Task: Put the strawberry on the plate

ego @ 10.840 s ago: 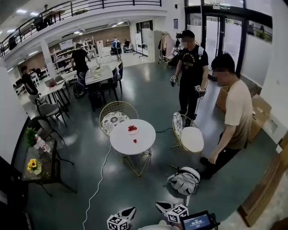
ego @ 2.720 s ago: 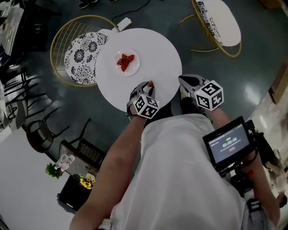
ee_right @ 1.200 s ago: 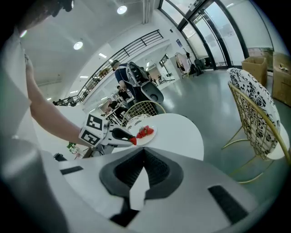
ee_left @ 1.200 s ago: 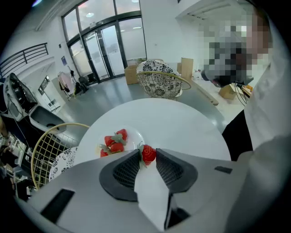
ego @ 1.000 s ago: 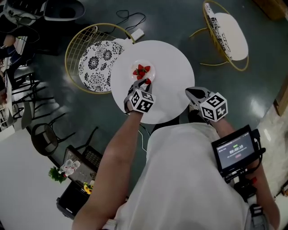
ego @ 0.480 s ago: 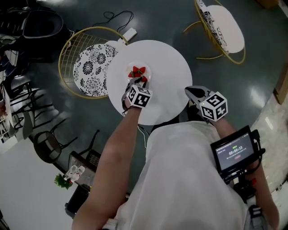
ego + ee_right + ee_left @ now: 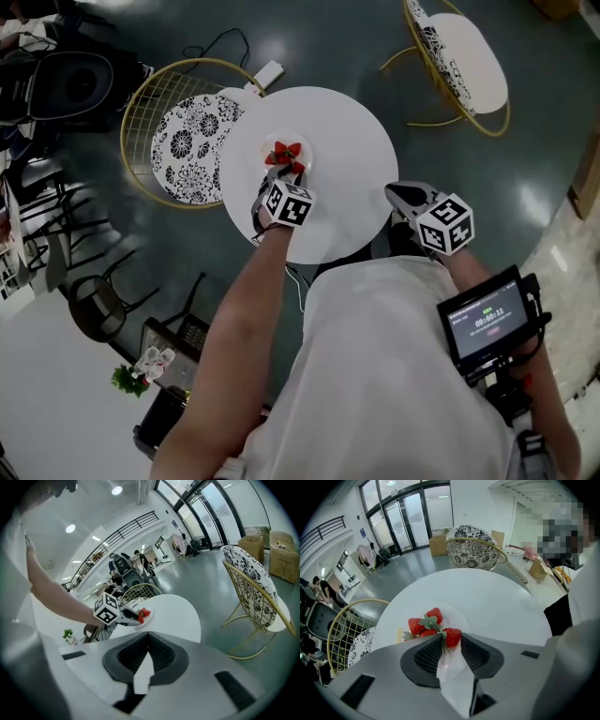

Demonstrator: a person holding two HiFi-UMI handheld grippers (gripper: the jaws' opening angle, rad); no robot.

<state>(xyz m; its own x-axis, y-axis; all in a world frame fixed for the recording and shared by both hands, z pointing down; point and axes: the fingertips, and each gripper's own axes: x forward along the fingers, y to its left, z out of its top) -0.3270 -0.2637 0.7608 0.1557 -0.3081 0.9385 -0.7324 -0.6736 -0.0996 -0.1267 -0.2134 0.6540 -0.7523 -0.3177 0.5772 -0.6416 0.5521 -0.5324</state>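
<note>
Several strawberries (image 7: 285, 150) lie heaped on a small plate (image 7: 287, 136), far left on the round white tabletop (image 7: 347, 159). From the head view the left gripper (image 7: 292, 172) reaches the plate's near rim, while the right gripper (image 7: 398, 195) hangs at the tabletop's near right edge, well apart from the plate. A patterned chair (image 7: 183, 141) stands at the left and another (image 7: 464, 52) far right.

The left gripper view shows its jaws gripping one strawberry (image 7: 453, 636) by its sides, just beside the heap at the plate's rim. I cannot tell whether it touches the plate.

The right gripper view shows that gripper's jaws closed together with nothing between them. Beyond them it looks across at the left gripper and the plate.
</note>
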